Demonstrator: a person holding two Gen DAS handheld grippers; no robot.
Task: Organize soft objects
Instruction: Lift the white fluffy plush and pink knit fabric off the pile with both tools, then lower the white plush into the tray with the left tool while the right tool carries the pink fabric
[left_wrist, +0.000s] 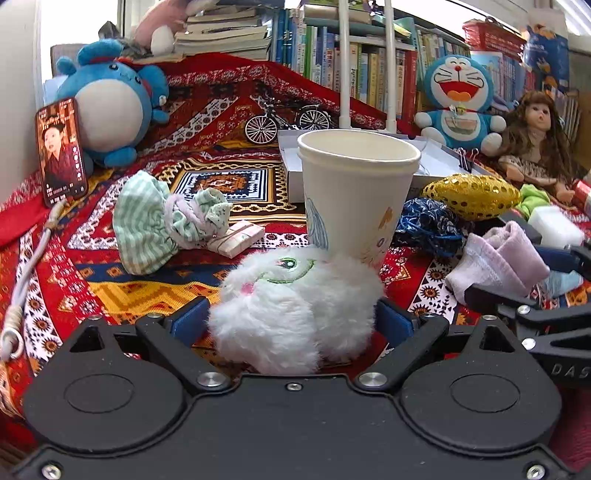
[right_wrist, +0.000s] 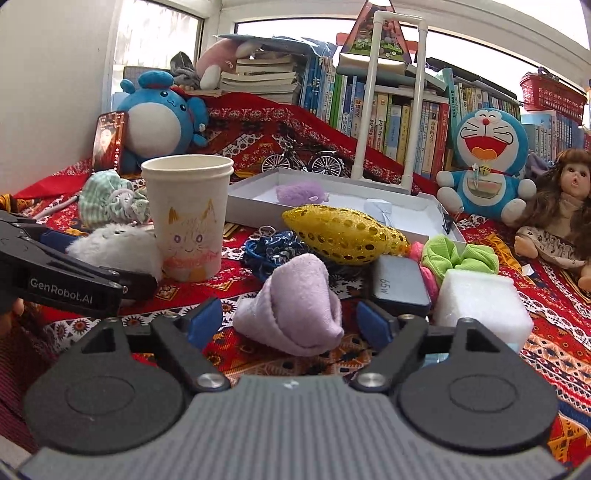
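A white fluffy plush (left_wrist: 291, 306) lies on the patterned cloth between the pads of my left gripper (left_wrist: 293, 321). The jaws stand wide and do not squeeze it. Right behind it stands a paper cup (left_wrist: 354, 195) with a drawn cat. In the right wrist view a folded lilac sock (right_wrist: 295, 306) lies between the blue pads of my right gripper (right_wrist: 290, 321), with a gap on each side. The left gripper's black finger (right_wrist: 74, 273) shows at the left there, beside the plush (right_wrist: 114, 247).
Behind the sock lie a gold sequined cushion (right_wrist: 343, 230), a blue scrunchie (right_wrist: 273, 247), a green scrunchie (right_wrist: 458, 254), a dark power bank (right_wrist: 400, 284) and a white foam block (right_wrist: 484, 306). A white box (right_wrist: 251, 206) holds a purple plush (right_wrist: 301, 192). A green striped cloth (left_wrist: 147, 221) lies left.
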